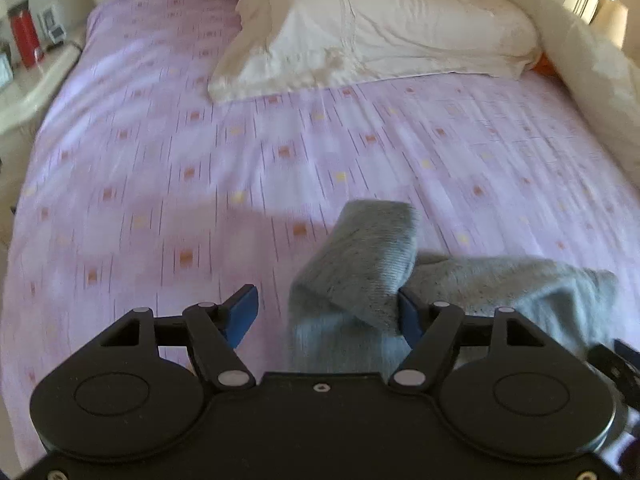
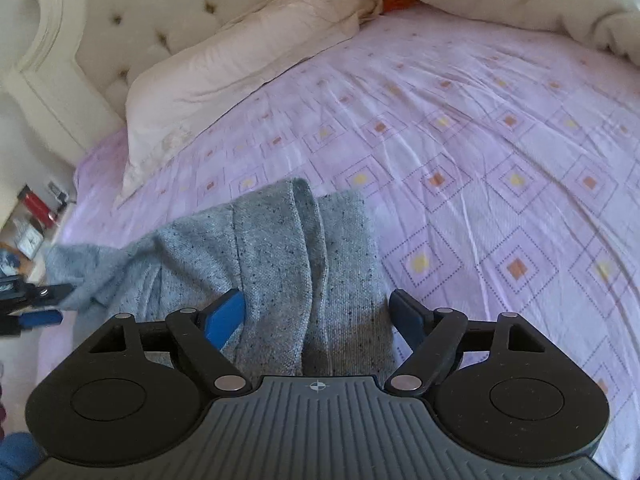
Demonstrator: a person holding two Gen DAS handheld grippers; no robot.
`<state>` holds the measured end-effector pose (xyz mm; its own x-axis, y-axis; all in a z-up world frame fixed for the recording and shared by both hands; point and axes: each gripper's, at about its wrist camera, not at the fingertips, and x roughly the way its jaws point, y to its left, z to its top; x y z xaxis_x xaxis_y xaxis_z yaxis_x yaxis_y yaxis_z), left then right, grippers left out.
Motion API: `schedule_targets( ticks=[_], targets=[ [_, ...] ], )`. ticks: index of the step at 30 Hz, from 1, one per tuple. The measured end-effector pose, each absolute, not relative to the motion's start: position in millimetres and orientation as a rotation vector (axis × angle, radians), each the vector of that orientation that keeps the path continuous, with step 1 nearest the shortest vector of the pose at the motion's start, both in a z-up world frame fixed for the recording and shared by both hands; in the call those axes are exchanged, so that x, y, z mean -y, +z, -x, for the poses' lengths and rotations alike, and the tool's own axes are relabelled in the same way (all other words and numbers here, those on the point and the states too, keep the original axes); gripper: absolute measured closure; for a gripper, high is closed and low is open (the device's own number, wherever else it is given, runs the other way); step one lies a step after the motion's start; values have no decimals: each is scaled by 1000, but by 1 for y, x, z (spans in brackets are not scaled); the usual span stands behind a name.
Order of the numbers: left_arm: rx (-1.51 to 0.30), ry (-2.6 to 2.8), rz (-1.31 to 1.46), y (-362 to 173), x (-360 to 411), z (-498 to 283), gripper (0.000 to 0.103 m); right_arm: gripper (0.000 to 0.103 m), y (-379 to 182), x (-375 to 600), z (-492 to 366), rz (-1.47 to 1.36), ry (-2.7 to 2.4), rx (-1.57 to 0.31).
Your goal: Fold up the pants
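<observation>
Grey speckled knit pants (image 1: 360, 264) lie folded in layers on the lilac patterned bed sheet (image 1: 160, 160). In the left wrist view my left gripper (image 1: 326, 314) is open, its blue pads wide apart, with a fold of the pants lying over the right pad and between the fingers. In the right wrist view the pants (image 2: 280, 248) run forward between the fingers of my right gripper (image 2: 320, 314), which is open and straddles the folded cloth. The left gripper also shows at the left edge of the right wrist view (image 2: 36, 308), at the pants' far end.
A white pillow (image 1: 360, 36) lies at the head of the bed, a cream duvet (image 1: 592, 80) bunched at the right. A bedside table (image 1: 28, 80) with a red bottle (image 1: 25, 36) stands left. A tufted headboard (image 2: 132, 20) is behind the pillow (image 2: 240, 60).
</observation>
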<state>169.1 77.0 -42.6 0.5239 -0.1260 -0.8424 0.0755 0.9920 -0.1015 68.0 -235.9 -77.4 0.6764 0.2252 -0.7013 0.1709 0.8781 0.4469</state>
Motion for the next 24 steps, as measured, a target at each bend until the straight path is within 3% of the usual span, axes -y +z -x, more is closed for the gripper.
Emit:
schedule_targets(
  ticks=[6,14,18,24],
  targets=[
    [-910,-91,200,-20,-99,-144,29,23,-78,233,-65,-492,34,-822],
    [-944,-79,16,-46,-80,-186,28,18,-81,229,-70,-472,42,-797],
    [-1017,-6,66,-82,-89,-217,3,17,-80,227,-70,-462,44,-794],
    [-1063,-46,172,-72,-106,-199,14,16,-81,227,-69,-472,45,-789]
  ],
)
